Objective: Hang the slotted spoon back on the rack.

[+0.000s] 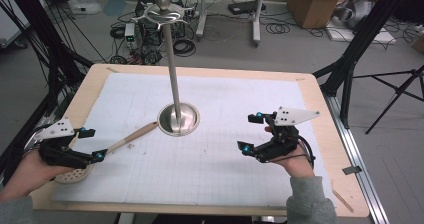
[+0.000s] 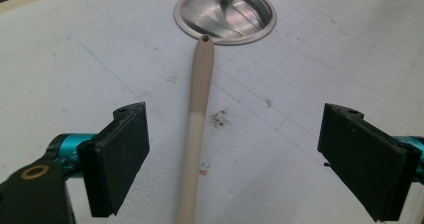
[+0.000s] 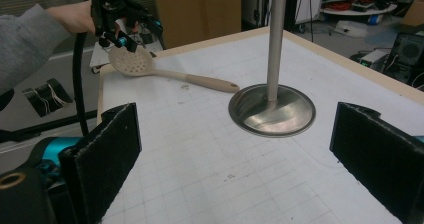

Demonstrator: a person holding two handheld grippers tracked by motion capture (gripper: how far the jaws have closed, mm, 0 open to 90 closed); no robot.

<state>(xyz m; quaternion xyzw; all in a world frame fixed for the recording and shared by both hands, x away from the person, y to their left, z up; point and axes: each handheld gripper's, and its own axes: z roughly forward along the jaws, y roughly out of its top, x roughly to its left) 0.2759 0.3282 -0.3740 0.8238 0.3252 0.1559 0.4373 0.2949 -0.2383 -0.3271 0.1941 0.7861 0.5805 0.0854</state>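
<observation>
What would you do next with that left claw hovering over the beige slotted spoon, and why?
Probably lower the left gripper and close it on the beige slotted spoon's handle. The jaws stand wide open with the handle lying on the white gridded mat between them, untouched, its tip near the steel stand's round base.

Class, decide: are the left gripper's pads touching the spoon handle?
Apart. The left gripper view shows the left gripper wide open, with bare mat between each pad and the spoon handle.

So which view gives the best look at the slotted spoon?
The right gripper view: the slotted spoon shows whole, perforated bowl to handle tip, lying on the table. The left gripper view shows just its handle running toward the stand base. The high view shows it small, partly behind the left gripper.
</observation>
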